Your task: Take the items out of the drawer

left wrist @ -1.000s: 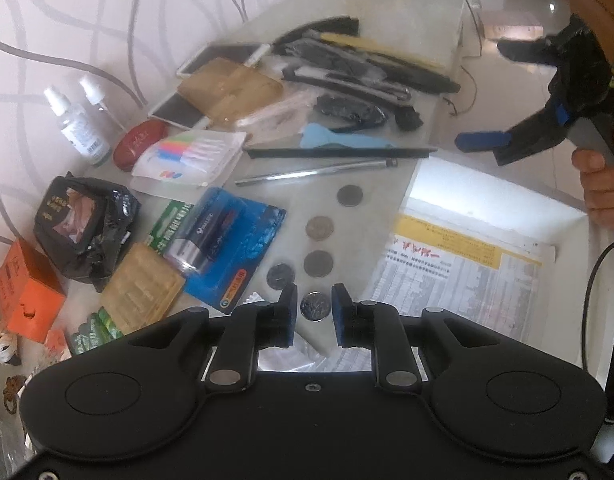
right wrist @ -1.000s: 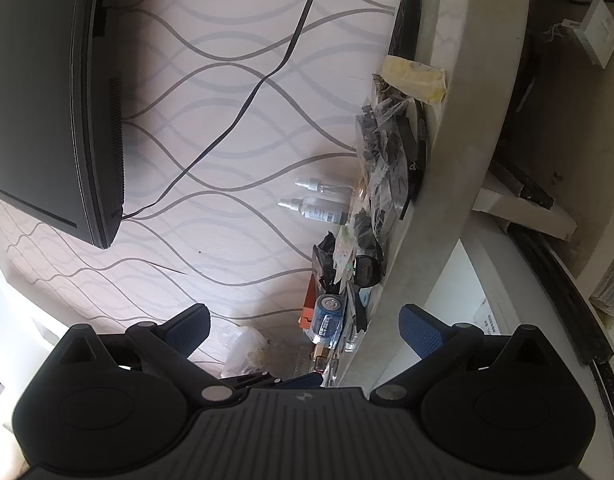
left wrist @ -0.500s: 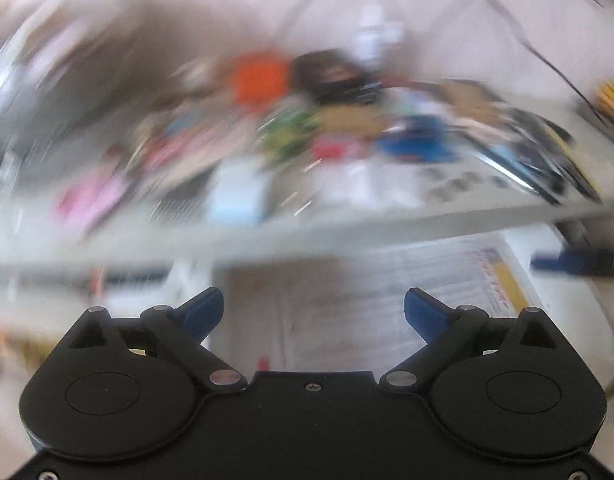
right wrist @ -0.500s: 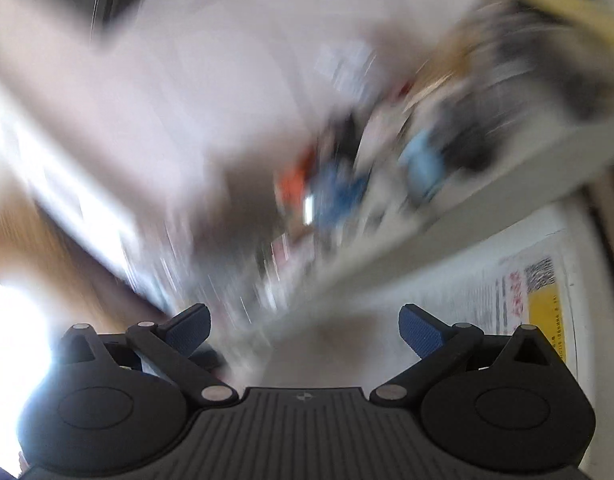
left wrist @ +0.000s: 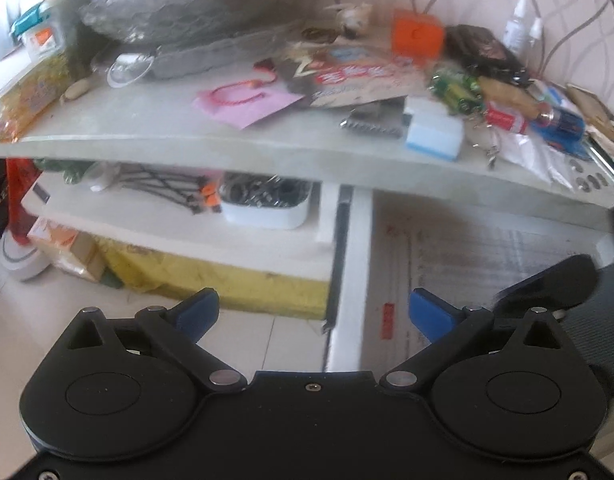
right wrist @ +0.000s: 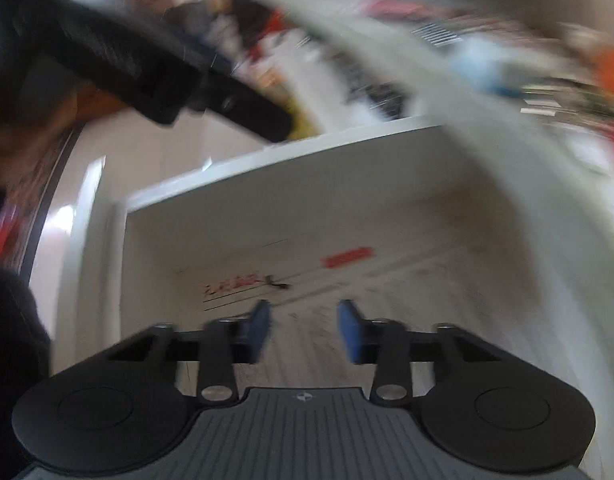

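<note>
The white drawer [left wrist: 353, 240] stands pulled out under the counter, and only a printed paper liner [left wrist: 487, 256] shows inside it. My left gripper [left wrist: 314, 311] is open and empty, low in front of the drawer's left wall. In the blurred right wrist view, my right gripper [right wrist: 305, 334] points down into the drawer [right wrist: 267, 168] over the liner [right wrist: 347, 258]. Its fingers stand a narrow gap apart with nothing between them. The left gripper [right wrist: 147, 68] shows as a black shape at upper left. A black finger of the right gripper [left wrist: 547, 290] reaches in at the right.
The counter [left wrist: 227, 140] above is crowded with packets, batteries [left wrist: 455, 88], an orange box [left wrist: 417, 36], a white-blue block [left wrist: 433, 130] and coins [left wrist: 587, 182]. A lower shelf [left wrist: 167, 228] left of the drawer holds a white tray [left wrist: 265, 208]. Tiled floor lies below.
My left gripper opened wide and swung from above the coins down to the counter's front. My right gripper turned from the wall into the drawer, and its fingers drew closer together.
</note>
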{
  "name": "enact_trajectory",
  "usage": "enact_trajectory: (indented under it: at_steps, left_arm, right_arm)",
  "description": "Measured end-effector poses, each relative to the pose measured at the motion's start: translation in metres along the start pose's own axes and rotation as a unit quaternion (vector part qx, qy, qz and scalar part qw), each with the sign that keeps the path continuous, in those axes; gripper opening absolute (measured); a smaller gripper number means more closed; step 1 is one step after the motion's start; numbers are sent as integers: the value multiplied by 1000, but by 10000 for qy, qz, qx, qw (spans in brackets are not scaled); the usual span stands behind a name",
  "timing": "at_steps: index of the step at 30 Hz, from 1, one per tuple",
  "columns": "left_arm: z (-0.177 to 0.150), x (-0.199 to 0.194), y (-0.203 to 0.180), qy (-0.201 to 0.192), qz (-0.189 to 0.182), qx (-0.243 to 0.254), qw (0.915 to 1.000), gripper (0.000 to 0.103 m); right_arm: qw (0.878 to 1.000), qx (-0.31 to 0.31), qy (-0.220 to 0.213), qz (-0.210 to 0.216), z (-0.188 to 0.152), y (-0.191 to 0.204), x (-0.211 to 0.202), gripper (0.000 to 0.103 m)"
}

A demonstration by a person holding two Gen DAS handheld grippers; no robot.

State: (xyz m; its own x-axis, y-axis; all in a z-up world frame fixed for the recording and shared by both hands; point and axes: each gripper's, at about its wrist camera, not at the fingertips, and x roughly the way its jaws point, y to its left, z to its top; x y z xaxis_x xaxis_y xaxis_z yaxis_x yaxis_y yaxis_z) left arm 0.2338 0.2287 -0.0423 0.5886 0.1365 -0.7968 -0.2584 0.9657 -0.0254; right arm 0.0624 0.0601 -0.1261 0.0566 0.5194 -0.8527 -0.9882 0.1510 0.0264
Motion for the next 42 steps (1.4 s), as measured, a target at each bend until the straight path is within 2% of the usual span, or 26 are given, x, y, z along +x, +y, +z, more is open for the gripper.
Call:
enact_trajectory:
  at_steps: [1, 6, 13, 20, 22, 26, 29, 35, 39, 42]
  left_arm:
    - [0, 0, 3, 36, 4, -31, 10000, 103]
    - [-1, 0, 18, 50, 2, -172, 9998, 103]
    - [-2, 9, 27, 157, -84, -483, 9987, 103]
    - [-5, 9, 31, 164, -63, -572, 9982, 103]
    - [-5, 8, 30, 152, -68, -564, 9983, 103]
    - [-6, 8, 27, 126, -130, -556, 9983, 103]
    - [-6, 7, 24, 107, -131, -544, 9984, 103]
    - [-5, 4, 15, 40, -152, -467, 9988, 103]
    - [-3, 3, -5, -15, -273, -218, 9994, 103]
    - [-1, 3, -21, -52, -372, -23, 9993, 103]
  right_arm:
    - [9998, -184, 59, 49, 4, 4, 7, 24]
    - [9957, -875, 237, 212, 19, 14, 18, 24]
    - [9835, -1557, 890, 238, 24, 24, 31, 24]
    - [9739, -1882, 1230, 322, 22, 37, 34, 7]
    - [9740, -1855, 1261, 315, 19, 38, 33, 5]
    - [9830, -1405, 1141, 317, 9, 31, 27, 2]
    - [9906, -1010, 882, 259, -3, 24, 16, 2]
    - [9998, -69, 167, 92, -9, 8, -41, 2]
    - [9962, 688, -441, -290, -18, 3, -103, 2]
    - [9815, 1352, -911, -999, -34, -11, -158, 2]
